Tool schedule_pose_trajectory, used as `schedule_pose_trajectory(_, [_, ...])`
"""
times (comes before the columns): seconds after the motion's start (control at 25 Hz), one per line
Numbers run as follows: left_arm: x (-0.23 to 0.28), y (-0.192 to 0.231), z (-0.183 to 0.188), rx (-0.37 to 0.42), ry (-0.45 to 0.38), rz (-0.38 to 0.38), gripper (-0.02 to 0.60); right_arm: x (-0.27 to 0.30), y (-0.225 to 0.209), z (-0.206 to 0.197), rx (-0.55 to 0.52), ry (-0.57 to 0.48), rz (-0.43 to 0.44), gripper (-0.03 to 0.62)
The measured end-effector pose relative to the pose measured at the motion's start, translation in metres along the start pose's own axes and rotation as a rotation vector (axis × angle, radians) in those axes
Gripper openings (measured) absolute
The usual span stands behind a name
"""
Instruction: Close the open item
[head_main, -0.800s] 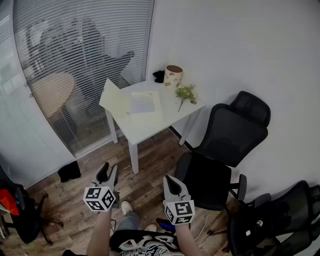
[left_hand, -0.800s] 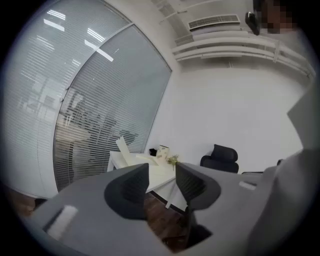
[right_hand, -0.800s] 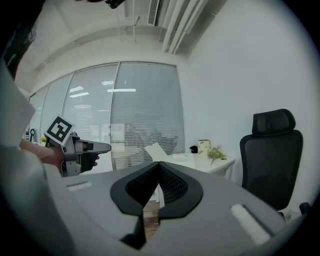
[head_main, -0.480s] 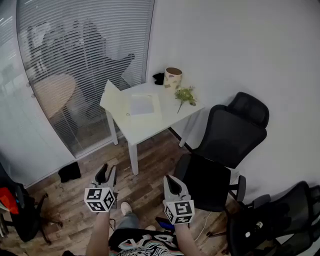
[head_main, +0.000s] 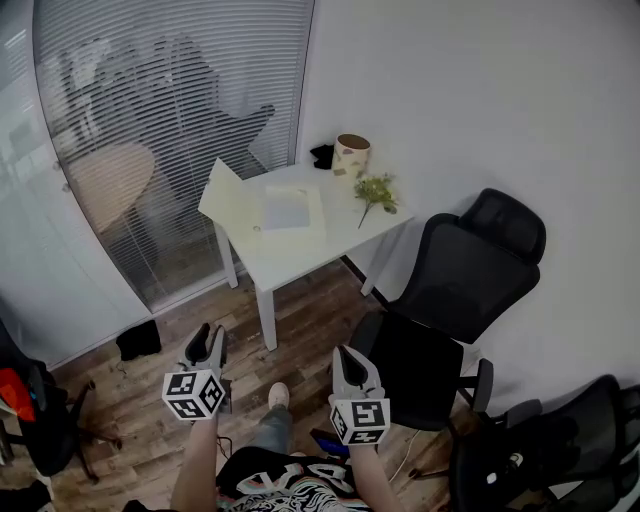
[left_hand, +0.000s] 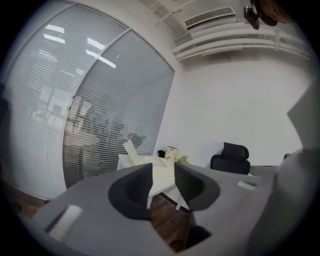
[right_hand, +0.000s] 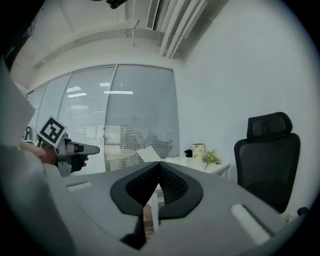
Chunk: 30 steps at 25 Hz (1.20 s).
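A cream folder lies open on the small white table by the blinds, its cover standing up at the left and a sheet of paper inside. Both grippers hang well short of the table, above the wooden floor. My left gripper points at the table with a gap between its jaws and nothing in it; the folder shows beyond them. My right gripper has its tips together and holds nothing. In the right gripper view the folder lies far ahead.
A patterned cup, a green sprig and a small black object sit at the table's far side. A black office chair stands right of the table, another at the lower right. A dark bag lies on the floor.
The person has stepped a little forward, one foot now further ahead. Both grippers hold about the same pose, the left one slightly lower and further left.
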<state>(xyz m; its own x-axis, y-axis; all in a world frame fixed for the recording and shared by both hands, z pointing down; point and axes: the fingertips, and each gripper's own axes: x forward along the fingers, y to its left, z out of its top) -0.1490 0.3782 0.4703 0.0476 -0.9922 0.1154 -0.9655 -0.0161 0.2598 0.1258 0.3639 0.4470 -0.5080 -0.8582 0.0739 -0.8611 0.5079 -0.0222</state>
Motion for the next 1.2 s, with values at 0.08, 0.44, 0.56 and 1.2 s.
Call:
schedule_pose_trajectory(0.08, [0.016, 0.003, -0.004, 0.000, 0.012, 0.020, 0.186, 0.011, -0.007, -0.004, 0.000, 0.009, 0.008, 0.000])
schedule_pose_trajectory(0.44, [0.126, 0.009, -0.023, -0.024, 0.055, 0.018, 0.176, 0.102, -0.069, -0.032, 0.010, 0.085, -0.004, 0.000])
schedule_pose_trajectory(0.56, [0.179, 0.025, -0.023, -0.031, 0.071, 0.033, 0.176, 0.159, -0.091, -0.038, 0.012, 0.113, 0.001, 0.000])
schedule_pose_trajectory(1.2, [0.387, 0.126, -0.026, -0.044, 0.210, 0.170, 0.176, 0.398, -0.155, -0.046, 0.002, 0.217, 0.064, 0.000])
